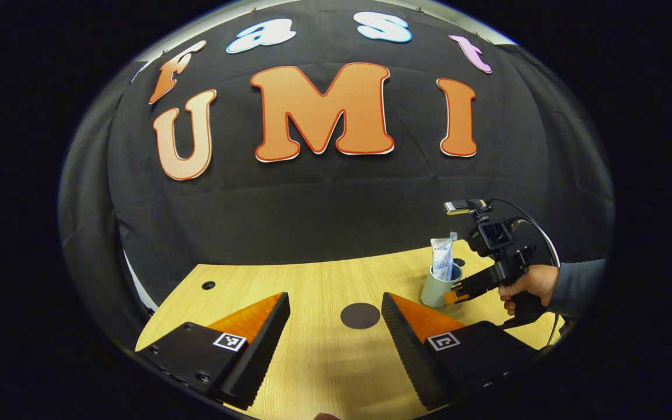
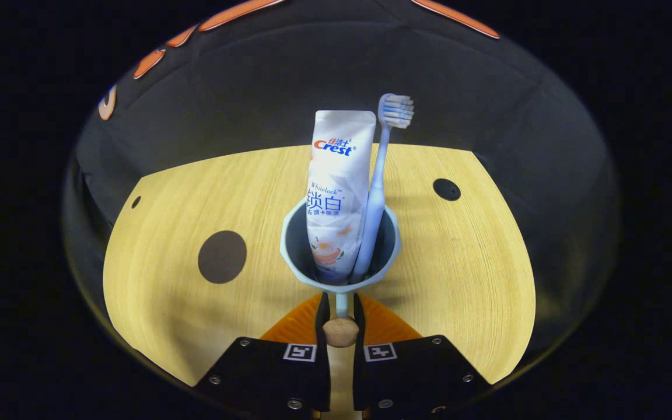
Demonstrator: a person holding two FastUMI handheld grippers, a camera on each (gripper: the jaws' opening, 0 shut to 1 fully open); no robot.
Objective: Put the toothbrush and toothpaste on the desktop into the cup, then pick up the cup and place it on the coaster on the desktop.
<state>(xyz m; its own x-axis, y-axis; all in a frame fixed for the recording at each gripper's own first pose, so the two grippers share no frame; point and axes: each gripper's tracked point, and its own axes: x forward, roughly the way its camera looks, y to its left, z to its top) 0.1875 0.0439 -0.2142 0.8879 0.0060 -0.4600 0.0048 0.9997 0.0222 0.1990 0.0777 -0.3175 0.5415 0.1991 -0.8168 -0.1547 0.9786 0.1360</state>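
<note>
In the right gripper view, the right gripper (image 2: 340,318) has its fingers drawn close together, both pressing on the thin handle of the cup (image 2: 340,256); a small round wooden knob at the handle's end sits between them. Just beyond the fingertips the cup stands upright on the table (image 2: 458,280). Inside it the toothpaste (image 2: 336,192) stands on end, and the toothbrush (image 2: 380,175) leans beside it, bristle head up and touching the tube's right edge. The dark round coaster (image 2: 222,256) lies flat on the table off to the left of the fingers, well apart from the cup.

In the left gripper view, the left gripper (image 1: 335,326) hovers over the table with its fingers spread wide and nothing between them. The coaster (image 1: 360,315) lies just ahead, in the gap between the fingertips. Farther off to the right, a hand (image 1: 531,286) holds the right gripper (image 1: 458,291) against the cup (image 1: 438,289), with the toothpaste (image 1: 442,259) rising out of it.
</note>
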